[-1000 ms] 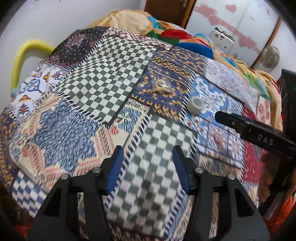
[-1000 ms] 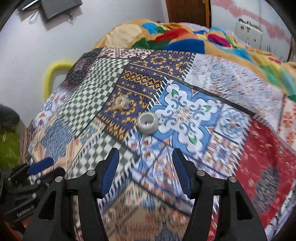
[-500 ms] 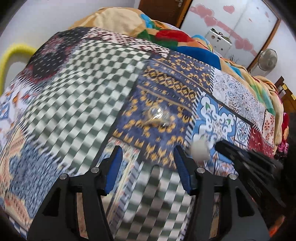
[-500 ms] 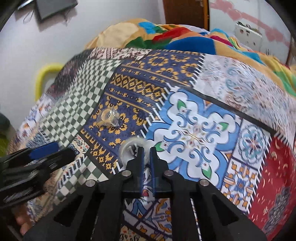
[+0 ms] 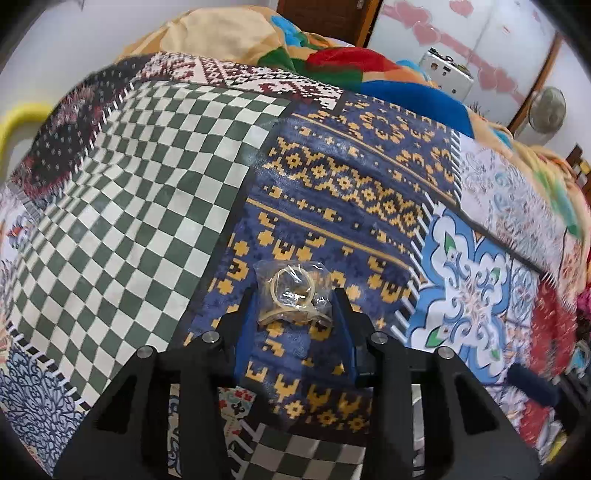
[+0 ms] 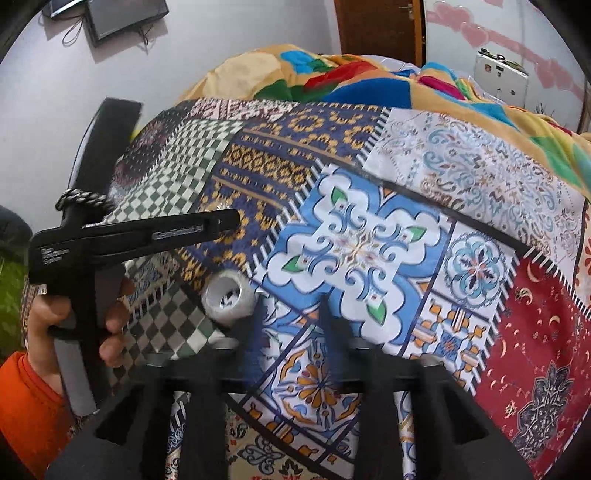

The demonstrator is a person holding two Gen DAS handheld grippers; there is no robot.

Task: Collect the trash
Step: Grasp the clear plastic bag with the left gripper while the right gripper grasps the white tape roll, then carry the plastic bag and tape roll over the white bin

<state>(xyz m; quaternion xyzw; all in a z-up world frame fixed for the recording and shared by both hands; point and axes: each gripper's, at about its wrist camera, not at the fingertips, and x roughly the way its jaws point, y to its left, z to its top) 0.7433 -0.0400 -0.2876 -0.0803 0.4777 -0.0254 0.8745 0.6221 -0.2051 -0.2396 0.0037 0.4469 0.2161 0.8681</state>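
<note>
A crumpled clear plastic wrapper (image 5: pixel 293 291) lies on the blue and yellow patch of the patchwork bedspread (image 5: pixel 155 206). My left gripper (image 5: pixel 293 299) is open, with its blue fingers on either side of the wrapper. A small white tape roll (image 6: pixel 229 298) lies on its side on the bedspread in the right wrist view. My right gripper (image 6: pixel 290 314) is blurred and open, and the roll sits just left of its left finger. The left gripper's black body (image 6: pixel 122 236) and the hand holding it show at the left of the right wrist view.
A rumpled colourful blanket (image 5: pixel 332 66) lies at the far end of the bed. A yellow rail (image 5: pixel 18 118) stands at the left edge. A wooden door (image 6: pixel 380 29), a wall screen (image 6: pixel 122 18) and a fan (image 5: pixel 548 114) lie beyond the bed.
My left gripper moved forward until its fingers flank the wrapper. My right gripper, shut at the tape roll half a second ago, has opened, and the roll now lies to its left.
</note>
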